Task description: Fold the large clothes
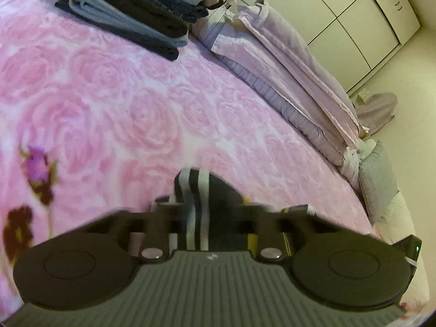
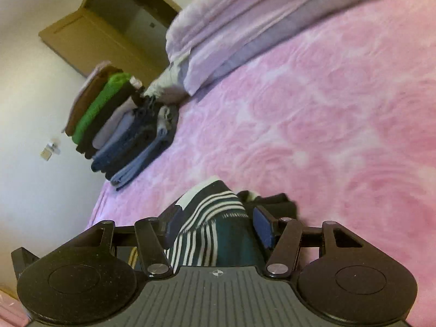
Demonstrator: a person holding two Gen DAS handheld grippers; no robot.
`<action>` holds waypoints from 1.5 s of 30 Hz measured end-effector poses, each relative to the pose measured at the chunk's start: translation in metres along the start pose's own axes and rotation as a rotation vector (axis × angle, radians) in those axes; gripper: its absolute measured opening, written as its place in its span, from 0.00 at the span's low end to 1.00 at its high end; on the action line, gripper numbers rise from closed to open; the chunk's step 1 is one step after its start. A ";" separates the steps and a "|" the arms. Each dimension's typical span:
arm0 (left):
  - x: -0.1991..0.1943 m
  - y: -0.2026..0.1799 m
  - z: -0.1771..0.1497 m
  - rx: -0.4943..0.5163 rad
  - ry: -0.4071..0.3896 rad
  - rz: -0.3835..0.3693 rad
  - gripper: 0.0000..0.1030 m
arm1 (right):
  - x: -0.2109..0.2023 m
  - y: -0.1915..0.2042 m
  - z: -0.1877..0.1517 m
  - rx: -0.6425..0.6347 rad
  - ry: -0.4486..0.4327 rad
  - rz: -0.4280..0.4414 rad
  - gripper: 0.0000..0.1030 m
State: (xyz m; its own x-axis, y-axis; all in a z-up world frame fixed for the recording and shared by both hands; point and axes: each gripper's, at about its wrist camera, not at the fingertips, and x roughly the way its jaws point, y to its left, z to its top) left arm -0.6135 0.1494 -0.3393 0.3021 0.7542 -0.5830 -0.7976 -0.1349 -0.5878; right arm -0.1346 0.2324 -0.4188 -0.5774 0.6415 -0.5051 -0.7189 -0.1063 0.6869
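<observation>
Over the pink rose-patterned blanket (image 1: 114, 103) that covers the bed, both grippers hang low with cloth caught in them. At six o'clock in the left wrist view, the left gripper (image 1: 203, 207) has its fingers pinching a fold of the striped garment (image 1: 200, 190), dark cloth with white bands, which bunches up between them and pokes out just past the tips. The right gripper (image 2: 215, 218) does the same at six o'clock in its own view: its blue-padded fingers (image 2: 263, 226) press in on a gathered hump of the same dark, white-striped cloth, lifted off the blanket. Up at eleven o'clock from the left gripper sits a stack of folded clothes (image 1: 136, 13), black, grey and blue, with a green piece near the top. A folded lilac quilt (image 1: 286, 62) runs along the far edge toward two o'clock, with pale cupboard doors (image 1: 354, 13) behind it.
</observation>
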 end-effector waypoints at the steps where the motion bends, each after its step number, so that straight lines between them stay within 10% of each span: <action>1: 0.001 0.001 0.001 0.000 -0.012 0.008 0.00 | 0.009 0.000 0.001 -0.016 0.026 -0.008 0.02; 12: 0.030 -0.030 -0.014 0.317 -0.034 0.242 0.01 | 0.045 0.038 -0.021 -0.382 -0.016 -0.334 0.05; 16: -0.003 -0.060 -0.018 0.380 -0.046 0.319 0.08 | 0.017 0.060 -0.025 -0.408 -0.044 -0.427 0.42; 19: -0.035 -0.079 -0.032 0.378 -0.042 0.307 0.29 | -0.026 0.073 -0.041 -0.404 -0.088 -0.384 0.47; 35: -0.144 -0.119 -0.149 0.482 0.091 0.195 0.38 | -0.153 0.128 -0.189 -0.308 -0.082 -0.347 0.54; 45: -0.158 -0.085 -0.129 0.397 0.040 0.134 0.50 | -0.173 0.130 -0.199 -0.307 -0.105 -0.359 0.62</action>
State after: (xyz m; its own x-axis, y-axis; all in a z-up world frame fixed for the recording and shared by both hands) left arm -0.5262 -0.0413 -0.2695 0.1959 0.7199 -0.6658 -0.9681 0.0338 -0.2483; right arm -0.2049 -0.0436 -0.3454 -0.2415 0.7500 -0.6158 -0.9557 -0.0738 0.2850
